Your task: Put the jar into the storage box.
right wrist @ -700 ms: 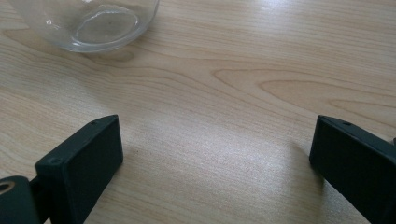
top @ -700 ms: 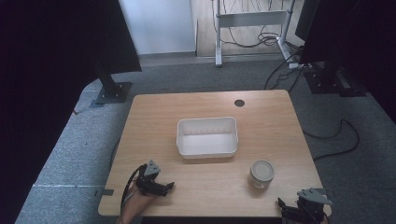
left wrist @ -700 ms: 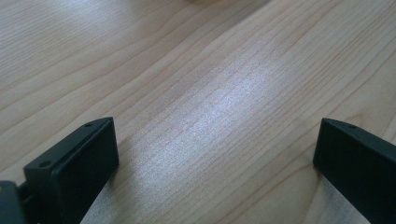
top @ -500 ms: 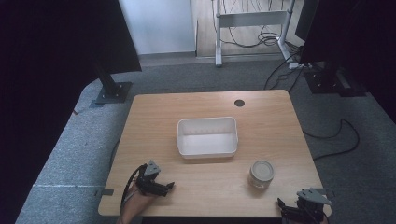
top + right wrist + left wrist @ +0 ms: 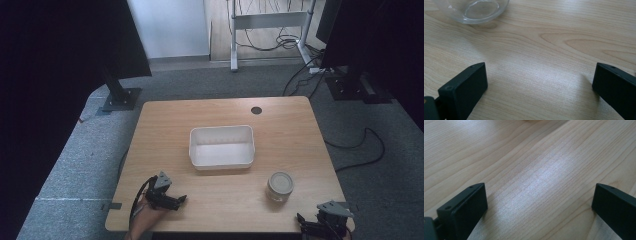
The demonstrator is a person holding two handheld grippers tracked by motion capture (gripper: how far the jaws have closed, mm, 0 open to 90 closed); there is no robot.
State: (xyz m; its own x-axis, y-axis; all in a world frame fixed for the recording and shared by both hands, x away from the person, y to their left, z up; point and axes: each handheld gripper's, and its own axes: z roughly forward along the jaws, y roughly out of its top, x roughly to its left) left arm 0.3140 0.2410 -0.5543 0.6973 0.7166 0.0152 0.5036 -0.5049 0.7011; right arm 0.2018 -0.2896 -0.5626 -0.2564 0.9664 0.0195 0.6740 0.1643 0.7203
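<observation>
- Work is only beginning: glass jar [image 5: 280, 185] is standing untouched, lower right, beside empty white bin [image 5: 221, 146].
- Left gripper [image 5: 170, 200] and right gripper [image 5: 315, 226] are gaping wide, gripping nothing.

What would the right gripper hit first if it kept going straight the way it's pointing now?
Probably the glass jar. The right gripper has its jaws wide apart over bare table, and the jar sits ahead, slightly to one side, so it might just graze or pass it.

A lab or office: grey carpet [image 5: 75, 165], trailing cables [image 5: 360, 150], black stands [image 5: 117, 95], bare wooden table [image 5: 225, 110]
</observation>
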